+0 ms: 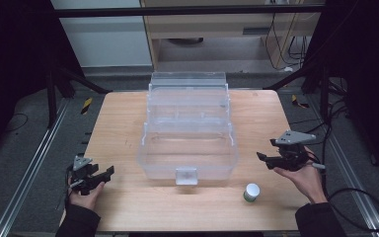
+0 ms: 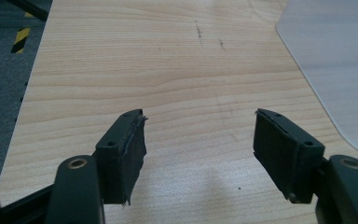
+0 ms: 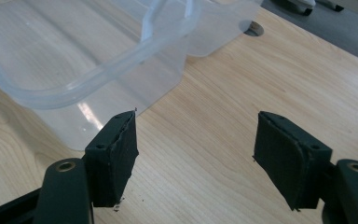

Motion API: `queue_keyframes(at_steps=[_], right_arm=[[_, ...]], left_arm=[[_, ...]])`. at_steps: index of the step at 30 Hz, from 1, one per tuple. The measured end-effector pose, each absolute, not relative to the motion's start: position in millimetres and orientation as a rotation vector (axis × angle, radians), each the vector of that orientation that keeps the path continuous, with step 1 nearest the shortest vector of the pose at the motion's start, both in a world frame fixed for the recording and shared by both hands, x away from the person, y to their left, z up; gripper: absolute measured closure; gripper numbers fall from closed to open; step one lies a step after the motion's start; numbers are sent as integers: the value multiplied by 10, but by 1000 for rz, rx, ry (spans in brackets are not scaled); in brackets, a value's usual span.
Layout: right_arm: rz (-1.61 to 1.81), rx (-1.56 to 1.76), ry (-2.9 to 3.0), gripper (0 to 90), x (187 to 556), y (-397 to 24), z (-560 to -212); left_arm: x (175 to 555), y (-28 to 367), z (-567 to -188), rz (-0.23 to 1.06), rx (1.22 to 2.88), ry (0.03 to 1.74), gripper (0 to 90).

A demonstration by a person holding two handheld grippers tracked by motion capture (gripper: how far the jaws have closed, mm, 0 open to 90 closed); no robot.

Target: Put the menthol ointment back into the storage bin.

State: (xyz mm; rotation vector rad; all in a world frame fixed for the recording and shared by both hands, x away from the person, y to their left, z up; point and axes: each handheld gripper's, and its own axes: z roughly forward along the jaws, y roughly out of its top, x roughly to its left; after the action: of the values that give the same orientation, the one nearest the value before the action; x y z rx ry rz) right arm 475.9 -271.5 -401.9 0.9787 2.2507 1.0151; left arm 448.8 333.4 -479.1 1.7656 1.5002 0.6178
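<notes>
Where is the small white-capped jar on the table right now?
In the high view, the small jar stands on the wooden table near its front edge, just right of the clear plastic box, between that box and the right gripper.

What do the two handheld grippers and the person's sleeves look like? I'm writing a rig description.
Both the left gripper and the right gripper are black, each with two flat rectangular jaws faced in dark ribbed padding, screw holes at the mounts. Each carries a grey three-cornered plate on top and trails a black cable. The person's sleeves are black.
</notes>
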Motion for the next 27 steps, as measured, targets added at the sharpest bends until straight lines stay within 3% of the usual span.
queue_keyframes(at_steps=[15,27], right_arm=[[920,781,2450,285,4788,-2541,-3782],[803,611,2640,268,4746,-2383,-3725]], left_arm=[[4496,3317,-4800,615,1781,1510,427],[4493,3317,-4795,625,1782,1513,426]])
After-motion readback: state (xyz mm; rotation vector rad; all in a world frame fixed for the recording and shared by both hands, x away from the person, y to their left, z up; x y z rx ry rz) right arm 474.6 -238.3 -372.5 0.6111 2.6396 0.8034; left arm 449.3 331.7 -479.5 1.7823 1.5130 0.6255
